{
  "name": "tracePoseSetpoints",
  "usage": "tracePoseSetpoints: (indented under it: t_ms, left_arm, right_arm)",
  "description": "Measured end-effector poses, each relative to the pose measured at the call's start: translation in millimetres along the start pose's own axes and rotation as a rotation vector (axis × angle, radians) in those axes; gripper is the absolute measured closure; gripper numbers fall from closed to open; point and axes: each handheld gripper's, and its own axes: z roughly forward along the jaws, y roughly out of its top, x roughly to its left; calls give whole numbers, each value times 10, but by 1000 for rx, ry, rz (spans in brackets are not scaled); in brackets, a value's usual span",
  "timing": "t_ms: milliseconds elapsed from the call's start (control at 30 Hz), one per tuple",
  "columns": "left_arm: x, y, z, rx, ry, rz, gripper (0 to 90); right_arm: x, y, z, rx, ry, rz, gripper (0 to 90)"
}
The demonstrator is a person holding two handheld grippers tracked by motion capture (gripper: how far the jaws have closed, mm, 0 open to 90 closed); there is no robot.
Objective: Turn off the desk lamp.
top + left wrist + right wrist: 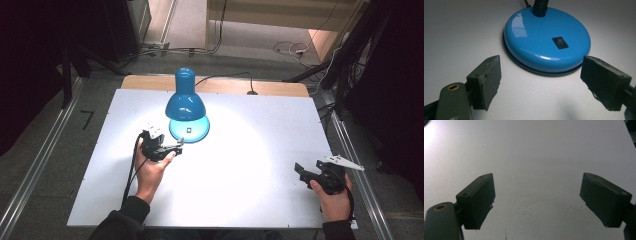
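Blue desk lamp (185,102) sitting lit toward the back of the white bench (240,200)

Left hand-held gripper (178,145) is hovering right at the lamp's round base (544,42), jaws spread wide, gripping nothing; right hand-held gripper (299,170) is sitting well off from the lamp, jaws also wide apart.

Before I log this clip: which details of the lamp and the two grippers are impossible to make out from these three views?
- Lamp bulb: high view, hidden under the blue shade.
- Gooseneck: left gripper view, cut off by the top edge above the base.
- Rocker switch position: too small to read; the pool of light on the table suggests on.
- Lamp cord's far end: high view, leaves the table's back edge.
- Right gripper jaw gap: high view, too small and dark.
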Motion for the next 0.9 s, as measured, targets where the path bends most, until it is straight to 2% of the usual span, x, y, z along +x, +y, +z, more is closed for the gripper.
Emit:
tracePoseSetpoints:
  t_ms: [467, 700, 900]
  left_arm:
    - [-46, 72, 80, -13, 15, 10, 208]
    - [-68, 91, 110, -12, 7, 18, 276]
    - [-74, 91, 157, -12, -8, 4, 345]
  right_arm:
    - [4, 0, 3, 2, -2, 6, 116]
    - [2, 0, 3, 1, -1, 3, 117]
    - [1, 1, 3, 0, -1, 2, 117]
